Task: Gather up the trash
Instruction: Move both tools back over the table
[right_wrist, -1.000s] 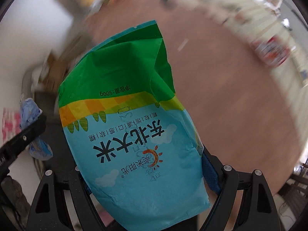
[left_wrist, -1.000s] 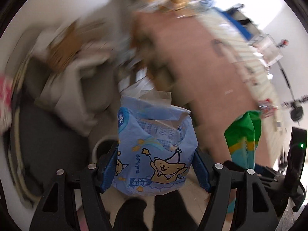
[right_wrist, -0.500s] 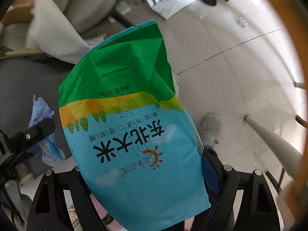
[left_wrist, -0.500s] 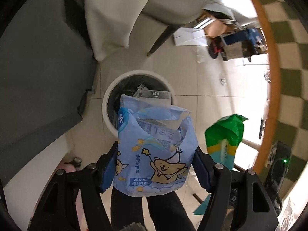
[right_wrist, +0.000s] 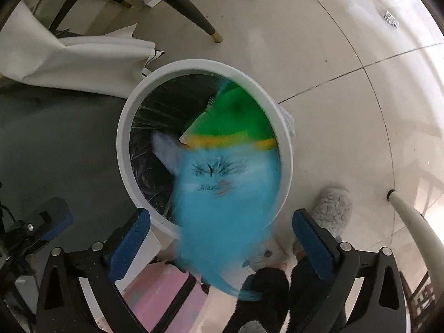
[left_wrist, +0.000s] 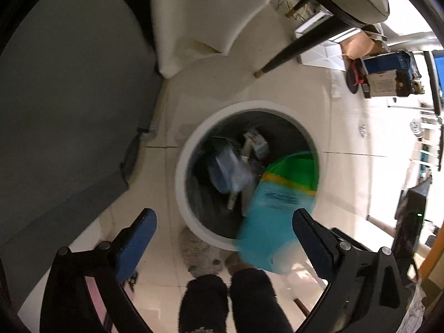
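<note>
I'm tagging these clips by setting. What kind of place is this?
Probably a home dining or living area: a white trash bin on pale floor tiles, dark chair legs, and fuzzy slippers.

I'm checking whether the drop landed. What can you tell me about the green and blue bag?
The green and blue bag is a soft plastic pouch: green top, yellow band, light blue body with dark print. It is motion-blurred, green end leading into the white trash bin, lower part overlapping the near rim. Neither the right tool nor the left tool grips it; both stand wide open. Whether it touches the rim cannot be told.
</note>
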Demonstrator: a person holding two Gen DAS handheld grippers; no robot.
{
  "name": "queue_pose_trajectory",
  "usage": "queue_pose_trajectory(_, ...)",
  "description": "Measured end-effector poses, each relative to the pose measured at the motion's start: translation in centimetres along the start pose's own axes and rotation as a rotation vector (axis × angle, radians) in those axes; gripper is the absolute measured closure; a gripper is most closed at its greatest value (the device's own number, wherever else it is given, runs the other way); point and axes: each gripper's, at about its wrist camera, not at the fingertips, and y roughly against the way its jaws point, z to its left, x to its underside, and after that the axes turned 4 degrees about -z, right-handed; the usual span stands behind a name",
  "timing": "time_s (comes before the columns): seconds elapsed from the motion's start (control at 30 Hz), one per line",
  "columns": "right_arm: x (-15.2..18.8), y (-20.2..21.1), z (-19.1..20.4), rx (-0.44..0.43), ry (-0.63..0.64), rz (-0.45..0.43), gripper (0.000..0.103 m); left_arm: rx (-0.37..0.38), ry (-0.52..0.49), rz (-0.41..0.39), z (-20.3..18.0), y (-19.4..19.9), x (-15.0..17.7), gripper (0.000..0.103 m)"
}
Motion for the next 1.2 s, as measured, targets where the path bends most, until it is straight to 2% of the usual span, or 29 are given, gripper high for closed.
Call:
queue_pose_trajectory(0.07, 0.2, 0.8, 0.5, 0.035, 0.025, -0.012, 0.0, -0.028, -0.009, -0.035, 0.1, 0.9, 0.3, 0.003)
queue_pose_trajectory(0.13, 0.0, 2.5, 0.7, 0.103, 0.068, -0.038, 0.0, -0.095, -0.03, -0.065, -0.1, 2.3, 0.8, 0.003)
queue_pose_trajectory(0.33, 0.3, 8.2, 1.1, 0.242, 0.145, -0.098, 0.0, -0.158, -0.072, -0.096, -0.9, 6.4, 2.8, 0.003)
queue_pose_trajectory(0.5, 1.4, 13.8, 2.4, 0.28, 0.182, -0.146, 0.0, -0.188, -0.097, -0.123, -2.1, 10.8, 5.2, 0.003)
queue_pose_trajectory(0.8, 6.0, 25.1, 5.0, 0.296, 0.241, -0.217, 0.0, -0.185, -0.142, -0.165, -4.7, 20.9, 10.0, 0.003)
queue_pose_trajectory(1.2, 13.9, 41.5, 7.3, 0.221, 0.24, -0.267, 0.0, -0.153, -0.186, -0.239, -8.0, 35.3, 16.5, 0.003)
